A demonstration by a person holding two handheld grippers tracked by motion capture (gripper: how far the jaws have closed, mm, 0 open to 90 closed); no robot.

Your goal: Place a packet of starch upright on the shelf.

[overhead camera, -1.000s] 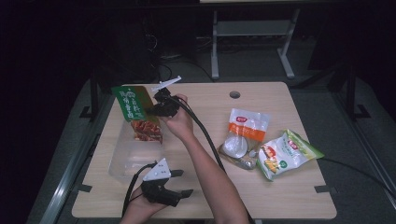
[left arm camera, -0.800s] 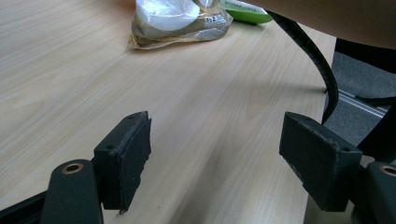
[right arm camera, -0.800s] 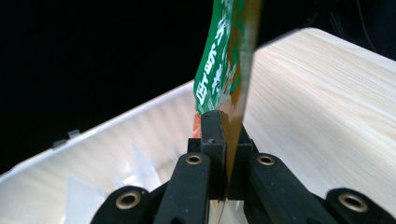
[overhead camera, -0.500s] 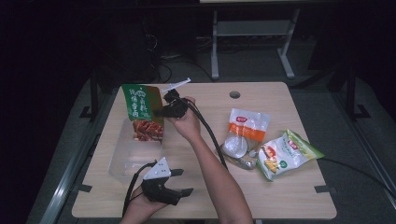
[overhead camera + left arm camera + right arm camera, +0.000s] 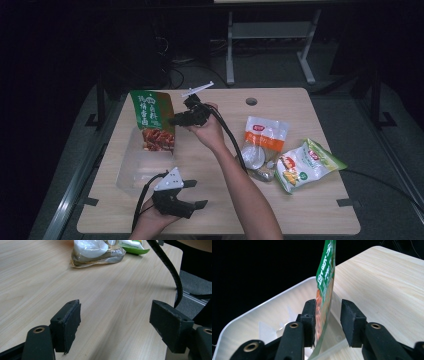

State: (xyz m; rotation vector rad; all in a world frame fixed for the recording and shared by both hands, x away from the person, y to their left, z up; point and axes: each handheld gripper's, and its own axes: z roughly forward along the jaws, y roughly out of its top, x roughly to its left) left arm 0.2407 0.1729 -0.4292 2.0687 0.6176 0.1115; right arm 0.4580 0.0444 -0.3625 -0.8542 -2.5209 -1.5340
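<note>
The green snack pouch (image 5: 152, 121) stood upright on its edge in the far end of the clear plastic bin (image 5: 131, 167), at the left part of the table (image 5: 300, 107), its green top rising above the bin's rim and its lower half showing a picture of reddish food. In the right gripper view the pouch (image 5: 325, 285) ran edge-on between the two black jaws; the left pad (image 5: 310, 315) lay against or very close to its face, while the right pad (image 5: 350, 320) stood clear of it with a gap between. The right gripper (image 5: 181, 120), held in a hand reaching over the table from the near side, had just been opening its jaws, with the pouch still between them but no longer pinched. Its cable trailed back along the forearm toward the near edge.

The left gripper (image 5: 192, 195) rested low at the near edge of the table, just near of the bin, its jaws spread wide with nothing between them; in the left gripper view bare wood lay between its pads (image 5: 67, 325).

Well to the right lay three more packets: an orange-and-white bag (image 5: 264, 134), a clear bag of pale contents (image 5: 255, 162) just near of it, and a green-and-yellow bag (image 5: 305, 165) at the far right.
</note>
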